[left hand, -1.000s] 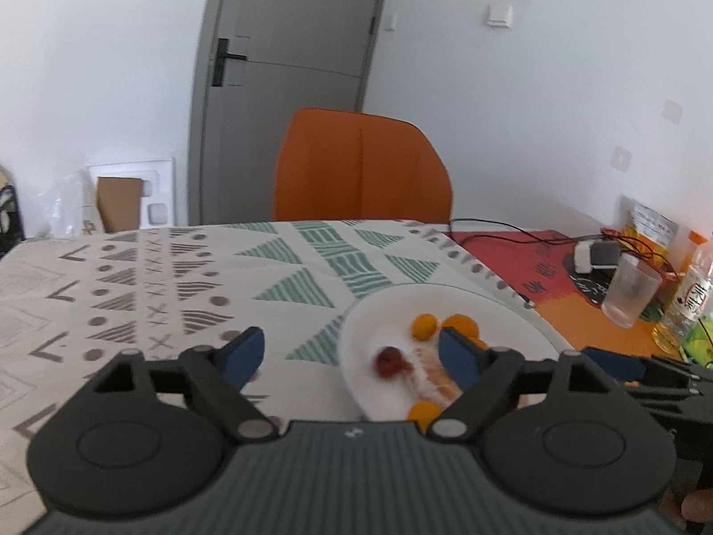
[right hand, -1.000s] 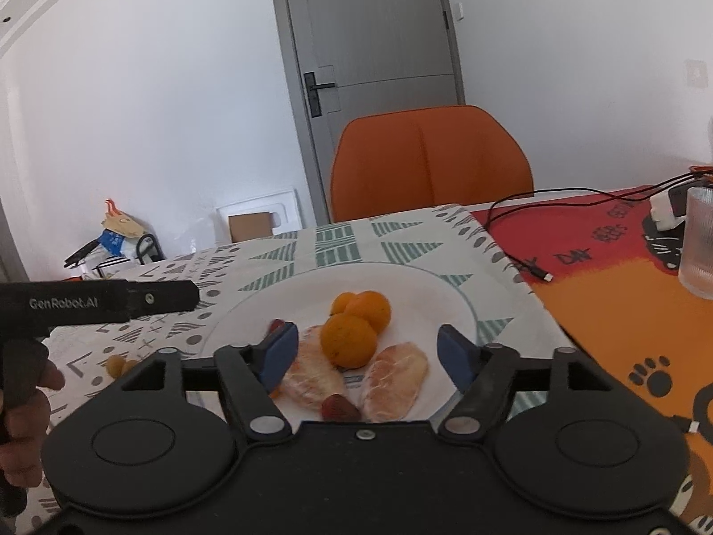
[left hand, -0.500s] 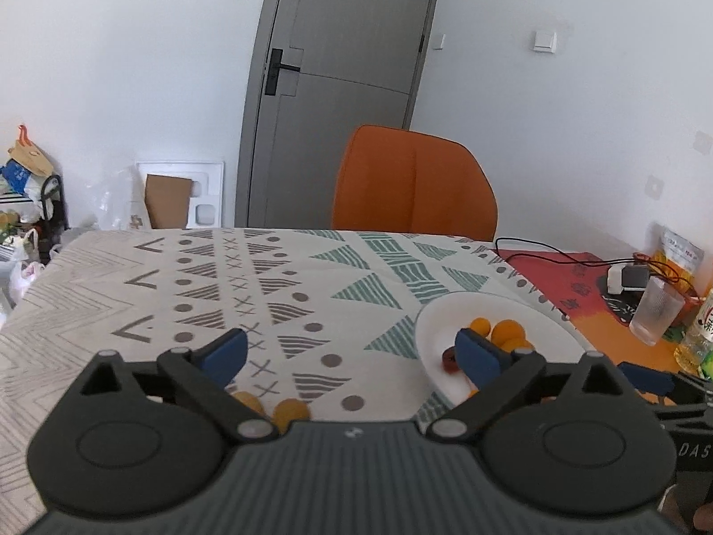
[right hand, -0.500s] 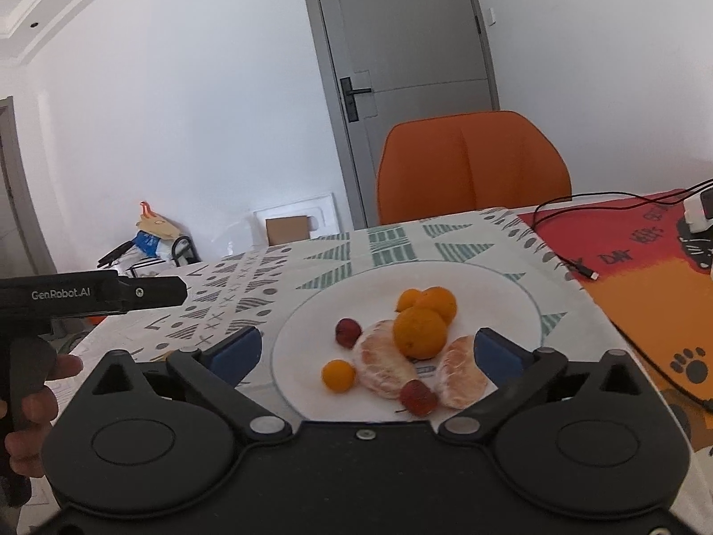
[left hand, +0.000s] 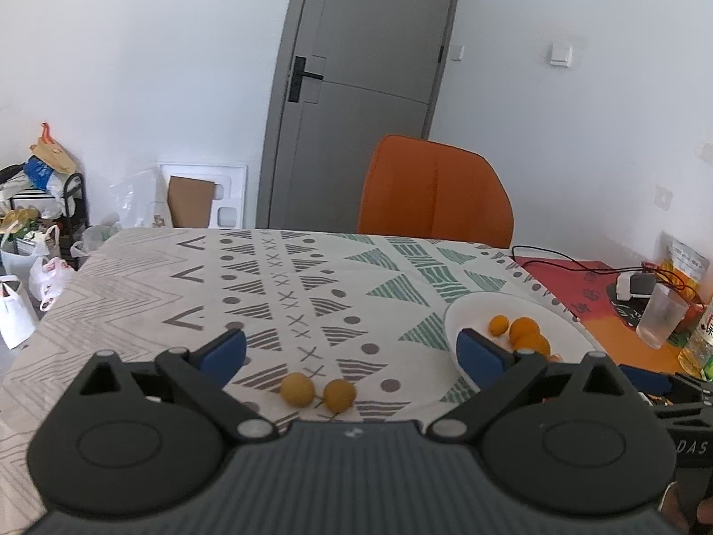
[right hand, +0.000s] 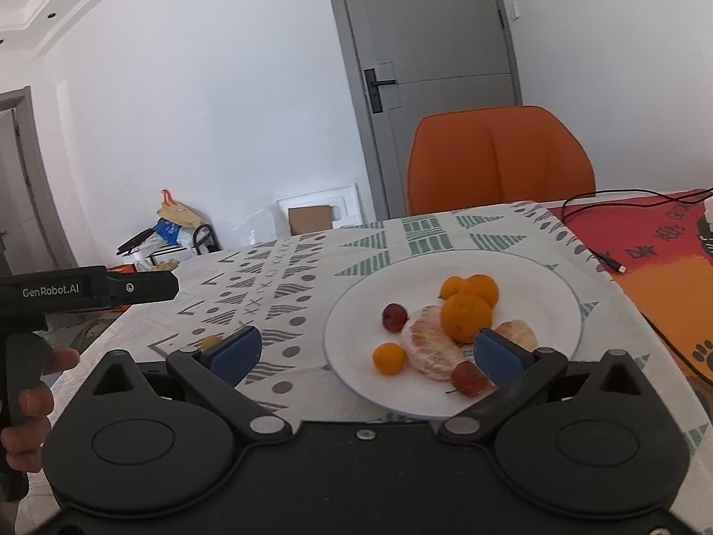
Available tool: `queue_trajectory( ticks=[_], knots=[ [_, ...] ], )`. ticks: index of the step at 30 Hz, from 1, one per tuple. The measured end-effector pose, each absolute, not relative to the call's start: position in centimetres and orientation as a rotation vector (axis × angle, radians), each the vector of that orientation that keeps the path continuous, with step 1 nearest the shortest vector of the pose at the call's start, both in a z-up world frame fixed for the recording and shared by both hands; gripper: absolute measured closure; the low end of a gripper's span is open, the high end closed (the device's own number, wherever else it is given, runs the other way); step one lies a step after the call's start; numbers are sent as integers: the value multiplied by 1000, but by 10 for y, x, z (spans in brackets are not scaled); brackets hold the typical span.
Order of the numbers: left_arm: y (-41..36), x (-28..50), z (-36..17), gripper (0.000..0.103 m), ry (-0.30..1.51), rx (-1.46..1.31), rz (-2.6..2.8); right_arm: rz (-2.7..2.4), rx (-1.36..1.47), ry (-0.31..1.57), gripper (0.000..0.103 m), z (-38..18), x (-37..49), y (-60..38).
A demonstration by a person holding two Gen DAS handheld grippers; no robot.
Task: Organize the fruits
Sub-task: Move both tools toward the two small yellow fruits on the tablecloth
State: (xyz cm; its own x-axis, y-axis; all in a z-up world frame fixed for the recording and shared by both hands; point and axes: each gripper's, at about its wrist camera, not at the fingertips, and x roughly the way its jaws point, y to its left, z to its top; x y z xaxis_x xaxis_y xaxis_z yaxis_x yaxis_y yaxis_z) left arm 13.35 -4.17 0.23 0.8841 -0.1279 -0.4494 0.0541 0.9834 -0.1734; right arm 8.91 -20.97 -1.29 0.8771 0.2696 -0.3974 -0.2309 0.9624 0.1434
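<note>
A white plate (right hand: 548, 281) on the patterned tablecloth holds oranges (right hand: 465, 316), peeled segments (right hand: 428, 350), a small orange fruit (right hand: 389, 358) and two red fruits (right hand: 395, 316). It also shows in the left wrist view (left hand: 472, 312). Two small yellow-orange fruits (left hand: 317, 391) lie on the cloth left of the plate. My left gripper (left hand: 352, 352) is open and empty, just behind those two fruits. My right gripper (right hand: 367, 352) is open and empty over the plate's near left edge.
An orange chair (left hand: 434, 191) stands behind the table. At the right are a red-orange mat (right hand: 659, 249) with a black cable (right hand: 592, 240), a clear cup (left hand: 659, 316) and bottles (left hand: 699, 347). Bags and clutter (left hand: 31, 240) sit on the floor left.
My left gripper has swung left and back from the plate, so the two loose fruits now show between its fingers. My right gripper has pulled back and left.
</note>
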Motion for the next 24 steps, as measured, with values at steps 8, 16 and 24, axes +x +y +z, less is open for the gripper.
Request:
queue_trajectory(
  ticks=[8, 16, 24],
  knots=[
    [-21, 121, 1, 3, 478, -176, -54, 302, 82, 448, 0, -16, 88, -195],
    [-6, 116, -6, 3, 495, -197, -36, 333, 73, 478, 0, -20, 90, -180],
    [4, 115, -16, 3, 525, -207, -41, 346, 68, 508, 0, -26, 90, -169]
  ],
)
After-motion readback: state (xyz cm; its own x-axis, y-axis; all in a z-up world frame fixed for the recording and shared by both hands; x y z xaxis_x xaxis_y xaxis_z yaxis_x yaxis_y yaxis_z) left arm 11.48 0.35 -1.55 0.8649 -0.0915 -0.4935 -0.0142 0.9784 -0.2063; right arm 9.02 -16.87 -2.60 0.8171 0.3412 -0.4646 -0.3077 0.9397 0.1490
